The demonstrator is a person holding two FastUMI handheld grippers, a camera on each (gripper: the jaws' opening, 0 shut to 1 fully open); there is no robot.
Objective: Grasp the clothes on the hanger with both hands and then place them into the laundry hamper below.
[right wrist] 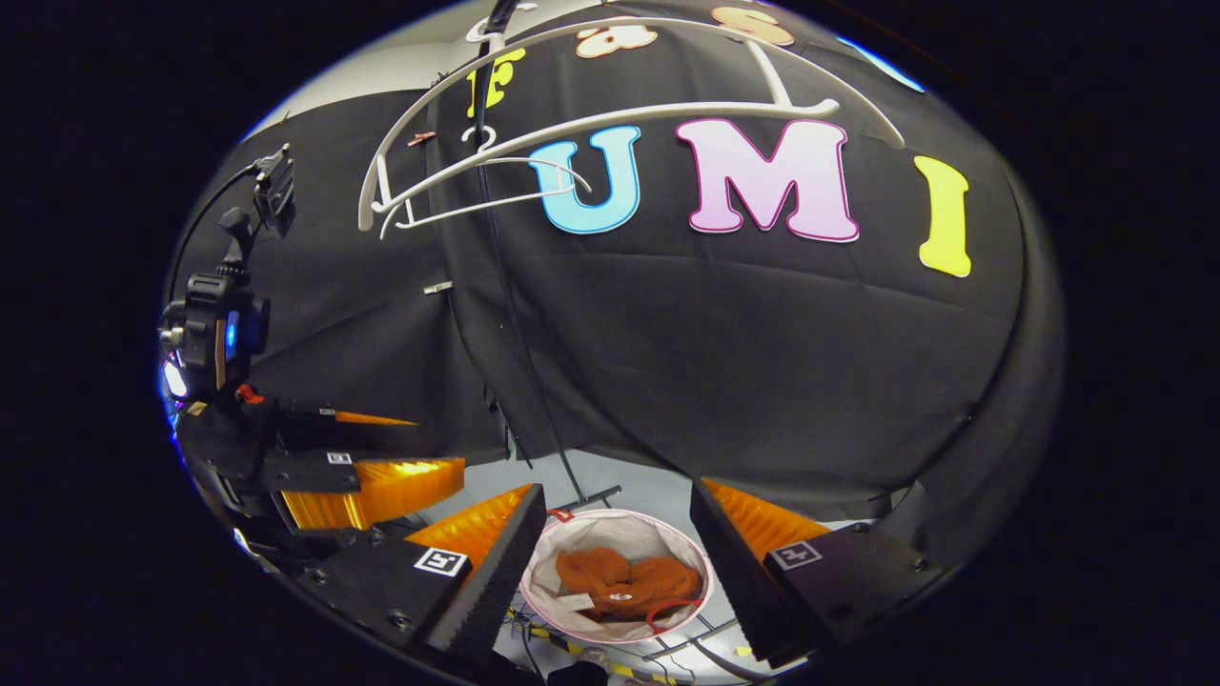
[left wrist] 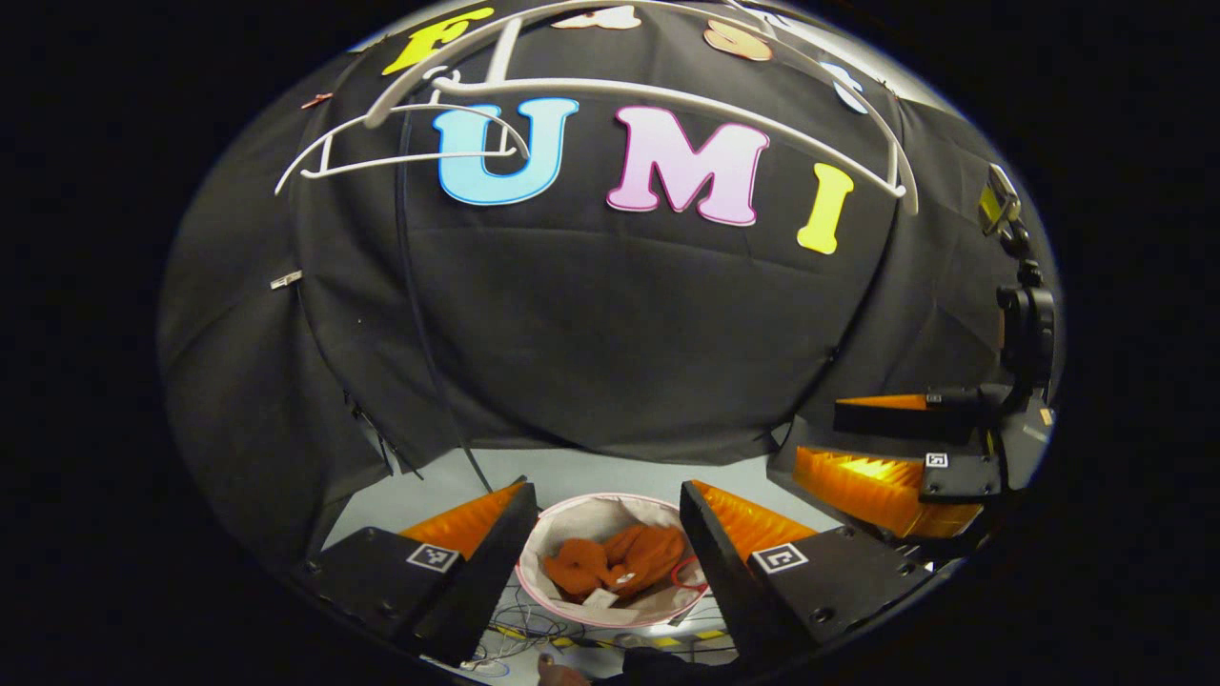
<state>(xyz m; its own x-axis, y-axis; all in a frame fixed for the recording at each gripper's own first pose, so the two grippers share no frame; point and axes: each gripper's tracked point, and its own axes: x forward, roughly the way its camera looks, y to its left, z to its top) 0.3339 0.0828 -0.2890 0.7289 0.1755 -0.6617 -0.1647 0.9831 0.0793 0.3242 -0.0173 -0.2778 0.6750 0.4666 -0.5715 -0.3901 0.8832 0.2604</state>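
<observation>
Two fingers of the left tool (left wrist: 602, 529) are seen spread wide apart at the bottom of the left gripper view, with nothing held between them. Open room is left between the fingers, and through that gap the hamper (left wrist: 572, 522) is seen below on the floor, its round rim unobstructed. The clothes (left wrist: 615, 560) are seen lying crumpled inside the hamper, well below the tool and not touched by it. Bare white hangers (left wrist: 667, 95) are seen overhead on a rack, well above the tool. The right tool (left wrist: 882, 448) is seen to the right, near at hand, its fingers also parted and empty. Cables (left wrist: 519, 629) are seen on the floor just beside the hamper.

Two fingers of the right tool (right wrist: 620, 524) are seen apart in the right gripper view, nothing clamped. Between them the hamper (right wrist: 610, 522) is seen below, its opening unobstructed, with the clothes (right wrist: 624, 579) lying inside, well apart from the tool. A thin stand leg (right wrist: 586, 497) is seen touching the hamper's far rim. The left tool (right wrist: 381, 448) is seen at the left, its fingers parted, just beside the right tool's own finger. The hangers (right wrist: 610, 124) are seen bare overhead.
</observation>
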